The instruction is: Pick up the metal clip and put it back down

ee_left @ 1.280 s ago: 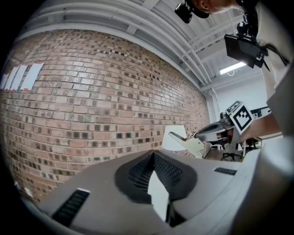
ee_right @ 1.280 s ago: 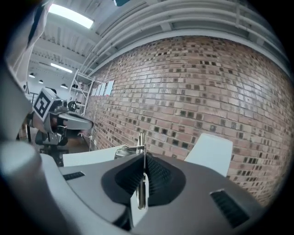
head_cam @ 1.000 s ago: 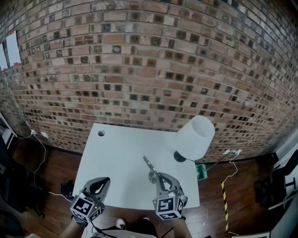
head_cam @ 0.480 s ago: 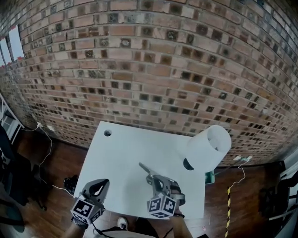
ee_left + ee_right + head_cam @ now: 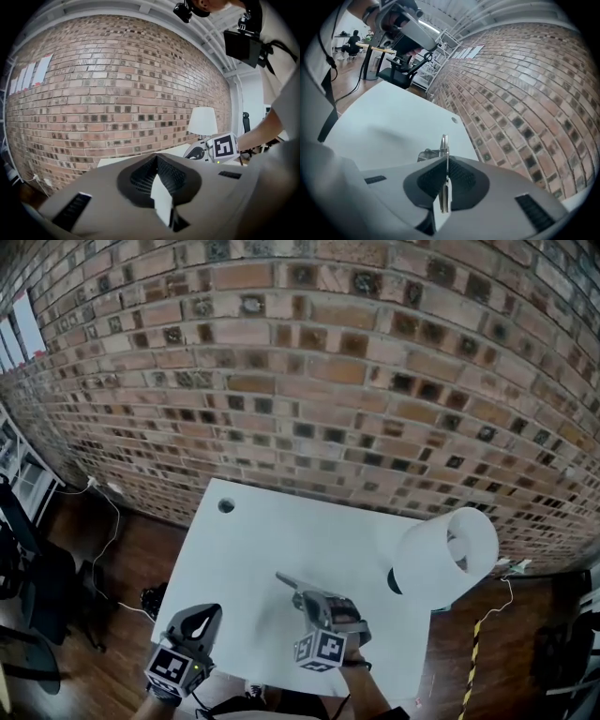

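Note:
The metal clip (image 5: 288,581) is a thin silver piece that sticks out past the tips of my right gripper (image 5: 306,596), which is shut on it over the near middle of the white table (image 5: 281,535). In the right gripper view the clip (image 5: 444,142) stands edge-on between the pads, and the right gripper (image 5: 445,161) points down at the table top (image 5: 384,117). Whether the clip touches the table is not clear. My left gripper (image 5: 206,611) hovers at the table's near left edge. Its jaws (image 5: 157,161) are shut with nothing between them.
A white lamp (image 5: 447,551) stands at the table's right side, its shade tilted toward me; the left gripper view also shows the lamp (image 5: 202,121). A cable hole (image 5: 226,505) sits in the far left corner. A brick wall (image 5: 309,381) rises behind the table. Chairs and cables are on the wooden floor at the left.
My right gripper has sunk toward the table and rolled, still holding the clip. The left gripper has shifted slightly and stays shut.

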Available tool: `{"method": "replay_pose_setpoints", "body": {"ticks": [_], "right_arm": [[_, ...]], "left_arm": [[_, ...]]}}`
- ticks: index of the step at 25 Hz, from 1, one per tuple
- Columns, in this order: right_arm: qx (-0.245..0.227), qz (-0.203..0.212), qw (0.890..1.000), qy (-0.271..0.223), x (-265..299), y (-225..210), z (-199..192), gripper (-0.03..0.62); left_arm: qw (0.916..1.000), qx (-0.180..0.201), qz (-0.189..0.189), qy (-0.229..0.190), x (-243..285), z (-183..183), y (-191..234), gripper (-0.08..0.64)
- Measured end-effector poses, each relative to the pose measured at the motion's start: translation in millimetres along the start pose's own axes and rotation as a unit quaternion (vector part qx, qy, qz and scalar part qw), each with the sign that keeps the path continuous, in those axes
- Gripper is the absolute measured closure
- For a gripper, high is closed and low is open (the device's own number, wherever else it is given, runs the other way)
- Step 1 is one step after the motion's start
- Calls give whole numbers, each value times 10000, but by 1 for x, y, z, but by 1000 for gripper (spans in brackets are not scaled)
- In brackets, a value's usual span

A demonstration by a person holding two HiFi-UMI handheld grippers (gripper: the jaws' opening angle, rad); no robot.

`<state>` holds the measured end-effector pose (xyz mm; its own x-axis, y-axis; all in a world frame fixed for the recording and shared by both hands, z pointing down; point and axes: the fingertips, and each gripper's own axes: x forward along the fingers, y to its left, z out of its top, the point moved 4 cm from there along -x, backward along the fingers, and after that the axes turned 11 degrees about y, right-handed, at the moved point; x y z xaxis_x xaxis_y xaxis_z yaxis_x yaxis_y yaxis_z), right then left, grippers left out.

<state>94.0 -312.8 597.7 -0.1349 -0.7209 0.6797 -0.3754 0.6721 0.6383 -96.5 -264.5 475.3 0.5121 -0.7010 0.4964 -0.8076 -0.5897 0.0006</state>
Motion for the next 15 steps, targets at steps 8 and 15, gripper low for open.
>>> {"method": "replay_pose_setpoints", "body": {"ticks": [8, 15], "right_arm": [[-701, 297, 9971, 56, 49, 22, -1, 589], [-813, 490, 9955, 53, 65, 35, -1, 589]], "left_arm": [[9993, -81, 170, 325, 10, -12, 9, 571], [9979, 103, 338, 545, 20, -16, 11, 571]]}}
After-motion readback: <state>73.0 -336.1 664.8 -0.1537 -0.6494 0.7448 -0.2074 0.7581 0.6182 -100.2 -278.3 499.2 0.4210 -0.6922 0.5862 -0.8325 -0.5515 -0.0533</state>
